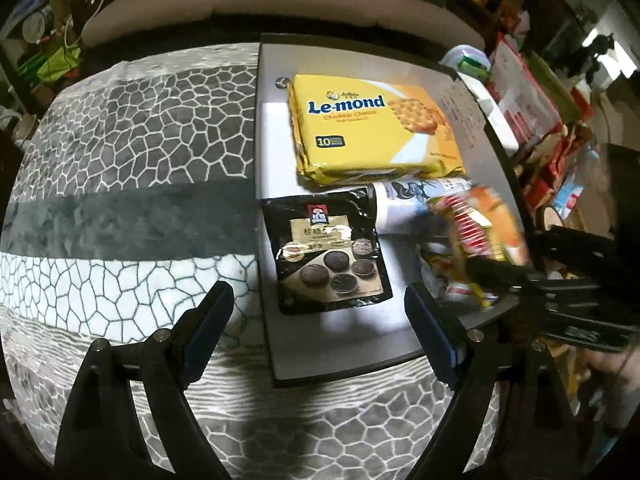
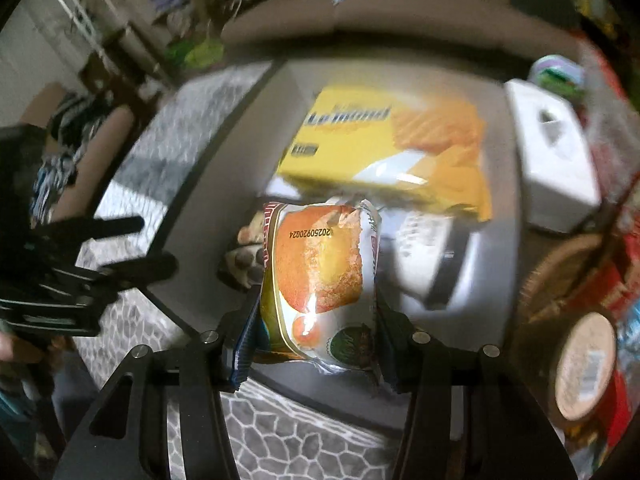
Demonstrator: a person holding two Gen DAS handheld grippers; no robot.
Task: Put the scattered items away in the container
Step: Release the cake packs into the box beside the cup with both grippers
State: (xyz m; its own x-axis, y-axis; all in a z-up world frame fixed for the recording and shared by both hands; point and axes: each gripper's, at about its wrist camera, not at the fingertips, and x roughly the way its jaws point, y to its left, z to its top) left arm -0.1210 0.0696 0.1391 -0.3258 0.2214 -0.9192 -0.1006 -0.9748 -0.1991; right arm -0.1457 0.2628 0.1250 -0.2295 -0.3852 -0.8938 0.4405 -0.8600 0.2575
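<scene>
A grey tray [image 1: 340, 344] lies on a patterned cloth and holds a yellow Le-mond cracker pack [image 1: 368, 128], a black cookie pouch [image 1: 332, 252] and a white printed packet [image 1: 404, 204]. My left gripper [image 1: 320, 320] is open and empty, low over the tray's near edge. My right gripper [image 2: 316, 320] is shut on an orange-and-white snack bag [image 2: 320, 276] and holds it above the tray [image 2: 472, 300]. The bag also shows blurred in the left wrist view [image 1: 480, 224]. The cracker pack [image 2: 392, 152] lies beyond it.
The grey-and-white patterned cloth [image 1: 128, 184] covers the surface left of the tray. A white box [image 2: 556, 160] and a round woven basket [image 2: 568, 280] stand right of the tray. A beige sofa [image 1: 280, 0] is behind. Cluttered red packages [image 1: 528, 100] are at the right.
</scene>
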